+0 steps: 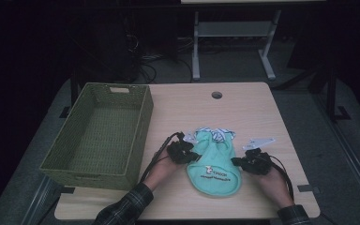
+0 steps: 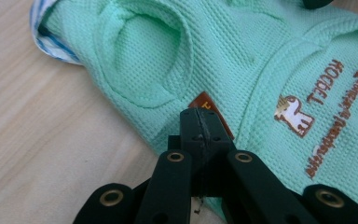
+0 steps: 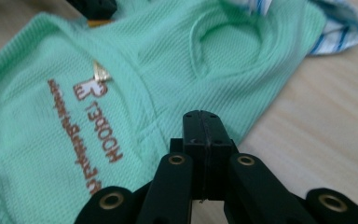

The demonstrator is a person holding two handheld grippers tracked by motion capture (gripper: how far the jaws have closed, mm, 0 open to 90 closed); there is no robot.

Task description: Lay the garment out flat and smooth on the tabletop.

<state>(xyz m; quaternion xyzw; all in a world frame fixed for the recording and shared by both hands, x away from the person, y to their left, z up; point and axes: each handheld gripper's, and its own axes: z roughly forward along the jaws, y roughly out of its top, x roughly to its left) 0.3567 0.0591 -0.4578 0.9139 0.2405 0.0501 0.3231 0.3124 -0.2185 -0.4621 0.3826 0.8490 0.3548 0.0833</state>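
I have the small mint-green garment lying flat on the tabletop near its front edge, long axis running front to back, striped collar end toward the far edge. It sits between my two claws: the left claw meets its left edge, the right claw its right edge (both about level with the printed logo). In the gripper views each claw's jaws are pressed together at the cloth's border; whether fabric is pinched between them I cannot tell. The woven green basket stands at the tabletop's left edge, nearer my left hand.
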